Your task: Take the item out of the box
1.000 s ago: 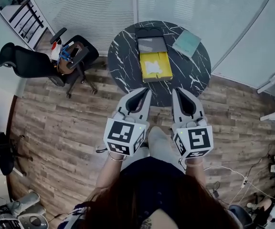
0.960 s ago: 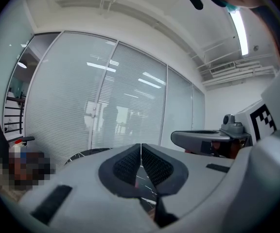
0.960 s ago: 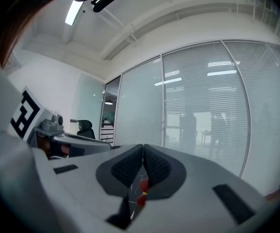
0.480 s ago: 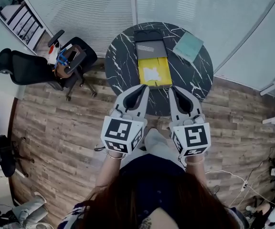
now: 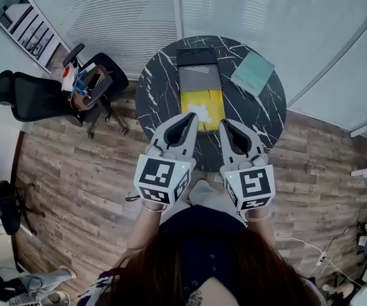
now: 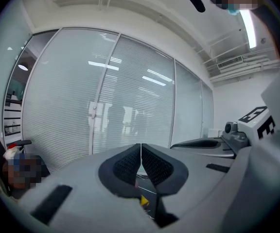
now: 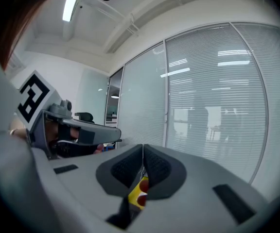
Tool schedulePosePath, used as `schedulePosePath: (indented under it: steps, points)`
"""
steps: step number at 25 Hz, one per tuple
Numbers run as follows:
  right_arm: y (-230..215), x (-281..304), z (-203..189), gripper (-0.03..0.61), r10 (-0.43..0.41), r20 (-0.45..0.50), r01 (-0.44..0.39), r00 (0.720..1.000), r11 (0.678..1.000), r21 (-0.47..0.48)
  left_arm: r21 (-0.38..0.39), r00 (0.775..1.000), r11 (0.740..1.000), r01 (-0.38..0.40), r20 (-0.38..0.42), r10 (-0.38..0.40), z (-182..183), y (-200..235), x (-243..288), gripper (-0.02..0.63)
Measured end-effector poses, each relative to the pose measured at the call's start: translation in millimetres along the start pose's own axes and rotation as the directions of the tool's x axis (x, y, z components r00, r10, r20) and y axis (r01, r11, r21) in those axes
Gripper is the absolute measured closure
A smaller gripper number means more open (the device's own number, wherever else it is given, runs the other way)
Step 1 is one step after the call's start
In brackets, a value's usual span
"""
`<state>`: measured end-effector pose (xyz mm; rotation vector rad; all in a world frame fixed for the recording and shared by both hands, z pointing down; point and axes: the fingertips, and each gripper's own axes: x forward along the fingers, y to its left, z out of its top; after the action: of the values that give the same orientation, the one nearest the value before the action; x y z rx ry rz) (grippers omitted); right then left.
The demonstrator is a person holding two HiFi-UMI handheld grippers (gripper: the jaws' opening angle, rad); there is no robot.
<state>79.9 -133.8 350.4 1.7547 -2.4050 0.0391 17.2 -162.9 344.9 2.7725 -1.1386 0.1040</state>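
Note:
An open box lies on the round black marble table. Its yellow near half carries a white shape, and a grey panel and a dark part lie behind it. Both grippers hang over the table's near edge, just short of the box. My left gripper is shut and empty, its pads meeting in the left gripper view. My right gripper is likewise shut on nothing. Below the right jaws a bit of the yellow box with red spots shows.
A teal flat item rests on the table's right side. A black office chair with things on its seat stands left of the table on the wood floor. Glass walls with blinds run behind the table.
The view has moved closer to the table. Both grippers have advanced from over the floor to over the table's near edge, beside the yellow box, still shut.

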Motion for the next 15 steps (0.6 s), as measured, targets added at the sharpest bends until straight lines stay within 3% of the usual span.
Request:
schedulePosePath:
  steps: [15]
  points:
    - [-18.4,53.1,-15.3,0.554,0.095,-0.04,-0.095,0.995,0.995,-0.004,-0.004,0.996,0.997,-0.079,-0.034,0.079,-2.9,26.5,31.8,0.586]
